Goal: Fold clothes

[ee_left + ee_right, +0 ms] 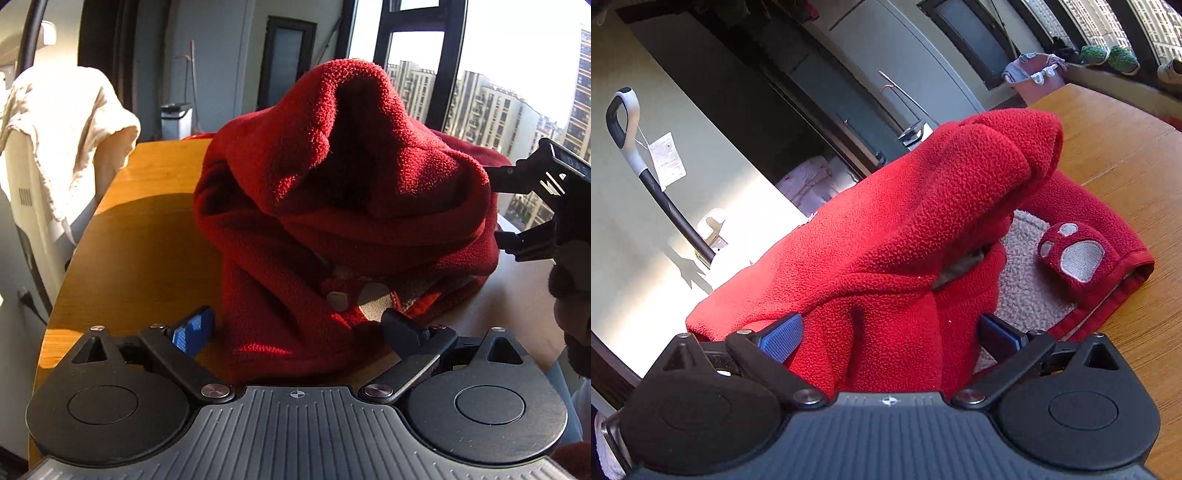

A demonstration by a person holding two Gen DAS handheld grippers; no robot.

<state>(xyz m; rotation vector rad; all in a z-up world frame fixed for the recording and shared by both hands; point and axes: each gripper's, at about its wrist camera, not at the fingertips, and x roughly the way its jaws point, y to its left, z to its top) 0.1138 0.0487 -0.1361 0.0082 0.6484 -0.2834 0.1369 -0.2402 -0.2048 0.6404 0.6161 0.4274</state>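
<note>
We see a red fleece garment [343, 206] heaped on the wooden worktop [147, 236], bunched up into a tall peak just ahead of both tongs. Our left tongs [295, 328] stand wide open, their blue-padded finger [194, 330] off the left edge of the fleece over bare wood, the other finger resting at the garment's near hem; the cloth lies between the jaws but neither pad presses on it. Just ahead of the left tongs, a small red paw patch with pale pads [354, 295] shows on the fleece beside a strip of the beige lining. Our right tongs [890, 336] are also spread wide, with a fold of the red fleece [905, 221] lying between the fingers and ungripped. To the right of the right tongs the garment opens out flat on the worktop [1126, 155], showing its grey lining [1023, 280] and the paw patch [1075, 253]. In the left wrist view the right tongs [498, 201] come in from the right edge of the frame, their fingers at the side of the heap. To the left of the left tongs, beyond the worktop, a cream cloth [62, 122] hangs over a chair back.
</note>
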